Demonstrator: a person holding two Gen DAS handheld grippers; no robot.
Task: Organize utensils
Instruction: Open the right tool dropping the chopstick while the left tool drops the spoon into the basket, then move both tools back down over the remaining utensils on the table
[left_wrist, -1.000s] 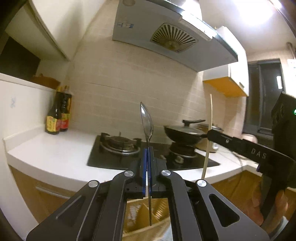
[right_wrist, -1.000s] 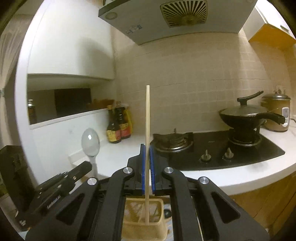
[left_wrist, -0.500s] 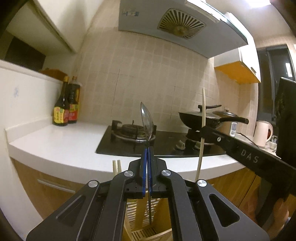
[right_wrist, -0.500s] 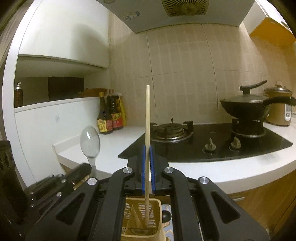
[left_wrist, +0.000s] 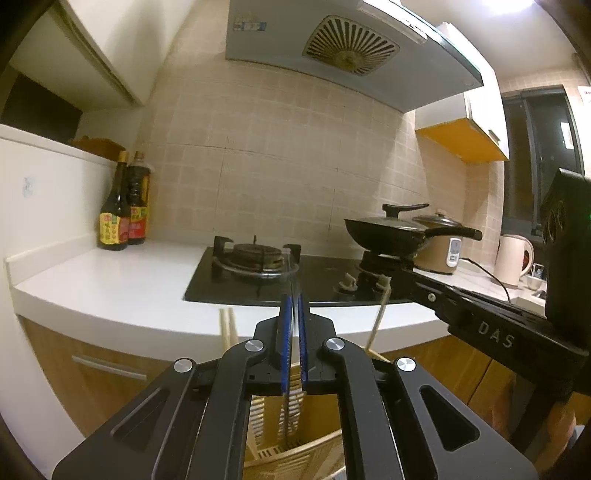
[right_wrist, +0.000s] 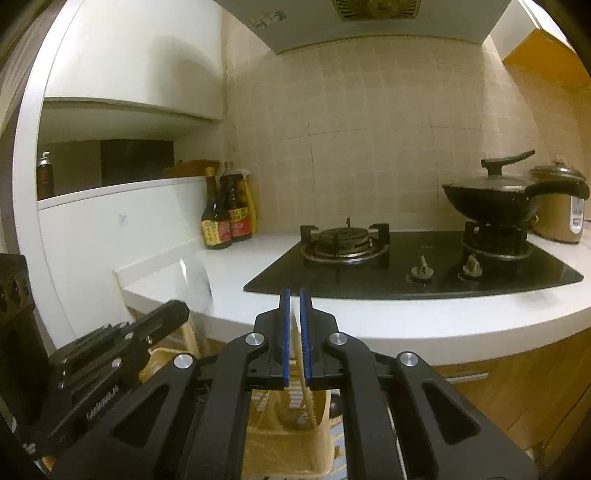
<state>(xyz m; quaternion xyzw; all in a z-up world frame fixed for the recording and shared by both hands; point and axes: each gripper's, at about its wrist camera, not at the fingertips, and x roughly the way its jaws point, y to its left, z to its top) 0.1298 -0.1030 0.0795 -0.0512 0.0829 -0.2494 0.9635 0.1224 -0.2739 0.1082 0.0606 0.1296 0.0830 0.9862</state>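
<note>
Step in hand: drop-off. Both claws hang over the beige slotted plastic utensil basket (left_wrist: 291, 456), w/ one item each going in.

Left claw (left_wrist: 292, 300): blue pads opening, w/ a narrow gap btwn them. The thin shiny metal spoon (left_wrist: 291, 410) runs upright thru that gap, smeared by blur. Its handle end is below the claw, inside the basket. Pads prob. not pressing on it, though the blur makes that hard to be sure of.

Right claw (right_wrist: 292, 295): pads opening too, clear gap. The long pale wooden chopstick (right_wrist: 296, 334) stands in the gap, lower end down in the basket under the claw. It looks free of the pads. From the left cam the same stick shows just below the right claw's tip, leaning a bit.

Two more pale chopsticks (left_wrist: 226, 326) already stand in the basket, just left of the left claw. The black gas hob (right_wrist: 332, 280) and white counter (right_wrist: 240, 266) lie ahead of both claws, not involved.

Next, my read: let the pads open enough that neither item drags & check both settle in the basket. Then lift the claws straight up, clear of the stick tops, & go for any remaining utensils. Risk: catching an upright handle on the way out & tipping the basket.
</note>
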